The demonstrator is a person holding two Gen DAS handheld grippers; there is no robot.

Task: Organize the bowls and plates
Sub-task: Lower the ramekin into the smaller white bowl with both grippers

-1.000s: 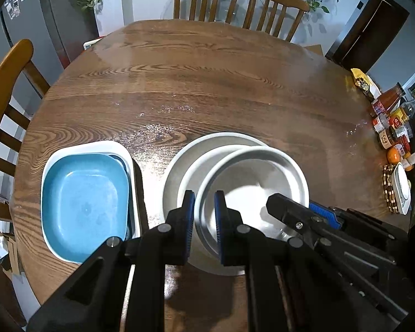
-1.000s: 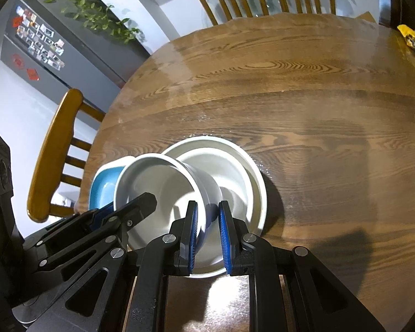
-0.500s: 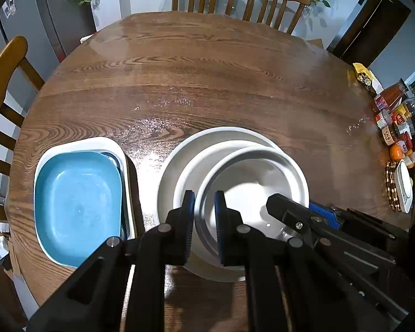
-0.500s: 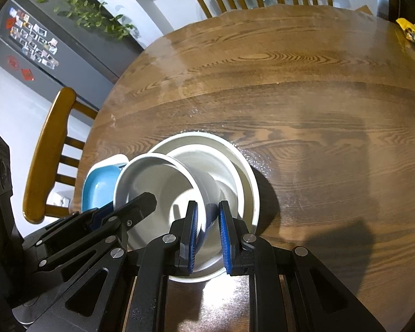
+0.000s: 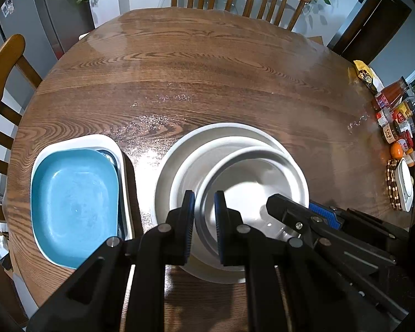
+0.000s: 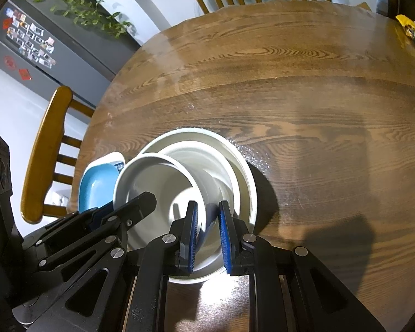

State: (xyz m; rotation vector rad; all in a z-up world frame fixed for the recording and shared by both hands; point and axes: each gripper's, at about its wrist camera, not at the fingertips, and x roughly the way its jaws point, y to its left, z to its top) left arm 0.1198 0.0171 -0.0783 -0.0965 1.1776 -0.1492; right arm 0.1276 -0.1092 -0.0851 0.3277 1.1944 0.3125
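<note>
Left wrist view shows me my left gripper (image 5: 203,215) clamped on the near-left rim of the grey bowl (image 5: 251,182), which I hold just over the wide white bowl (image 5: 224,135) on the table (image 5: 207,69), beside the blue dish (image 5: 72,202) nested in its white tray (image 5: 116,149). From the right wrist view my right gripper (image 6: 209,224) pinches the opposite rim the same way, both jaws nearly closed on the thin wall. I judge the bowl stiff, glazed, slippery and chip-prone, moderately heavy, so two opposite rim grips seem right, lowered level.
</note>
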